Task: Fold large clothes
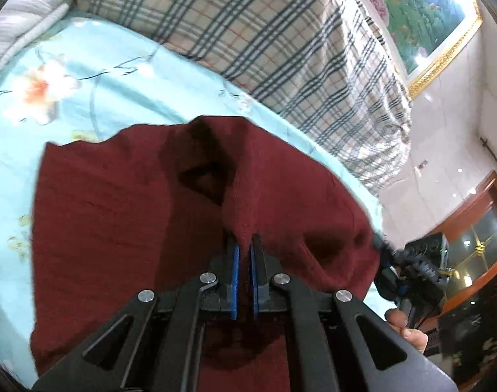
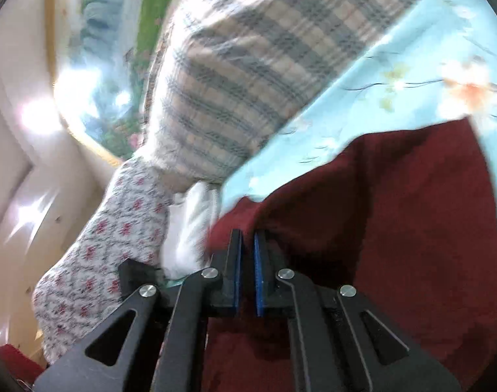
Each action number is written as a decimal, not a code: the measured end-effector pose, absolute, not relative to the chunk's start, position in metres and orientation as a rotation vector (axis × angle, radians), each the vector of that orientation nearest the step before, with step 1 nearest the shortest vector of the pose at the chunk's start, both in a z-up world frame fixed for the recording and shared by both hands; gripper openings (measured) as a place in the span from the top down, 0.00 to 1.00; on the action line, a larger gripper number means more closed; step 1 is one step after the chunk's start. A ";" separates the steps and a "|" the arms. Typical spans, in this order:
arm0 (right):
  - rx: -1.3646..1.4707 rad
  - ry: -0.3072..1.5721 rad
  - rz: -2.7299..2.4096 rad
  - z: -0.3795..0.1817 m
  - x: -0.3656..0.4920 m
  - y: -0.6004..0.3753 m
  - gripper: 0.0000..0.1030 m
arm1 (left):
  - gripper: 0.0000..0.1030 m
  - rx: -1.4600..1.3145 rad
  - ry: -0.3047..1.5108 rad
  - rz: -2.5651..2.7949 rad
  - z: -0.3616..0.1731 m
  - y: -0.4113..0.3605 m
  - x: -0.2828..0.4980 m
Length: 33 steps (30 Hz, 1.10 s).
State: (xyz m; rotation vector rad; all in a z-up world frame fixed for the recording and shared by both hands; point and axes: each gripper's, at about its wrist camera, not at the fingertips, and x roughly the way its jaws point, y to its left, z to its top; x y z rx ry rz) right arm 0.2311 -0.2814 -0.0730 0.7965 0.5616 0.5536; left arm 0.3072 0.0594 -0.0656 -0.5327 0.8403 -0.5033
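A large dark red garment [image 1: 117, 215] hangs lifted over a light blue floral bed sheet [image 1: 94, 72]. My left gripper [image 1: 244, 240] is shut on a pinched fold of its upper edge, and the cloth drapes down to both sides. In the right wrist view my right gripper [image 2: 247, 236] is shut on another edge of the same red garment [image 2: 411, 215], which spreads to the right over the sheet [image 2: 395, 65]. The right gripper's black body [image 1: 408, 271] and the person's fingers show at the right of the left wrist view.
A plaid quilt [image 1: 281, 39] is piled along the far side of the bed. A grey-white folded blanket [image 1: 23, 9] lies at the top left. A red-flowered cloth [image 2: 111, 248] and white fabric [image 2: 189, 228] lie beside the right gripper. A gold-framed painting [image 1: 424, 16] hangs on the wall.
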 end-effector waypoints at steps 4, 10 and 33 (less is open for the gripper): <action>0.779 0.797 0.337 -0.137 0.232 -0.289 0.93 | 0.96 -0.539 0.907 -0.478 -0.096 0.060 0.308; 0.844 0.732 0.383 -0.137 0.221 -0.296 0.93 | 0.96 -0.574 0.852 -0.549 -0.101 0.065 0.290; 0.678 0.884 0.279 -0.136 0.239 -0.262 0.70 | 0.63 -0.533 1.019 -0.493 -0.108 0.043 0.314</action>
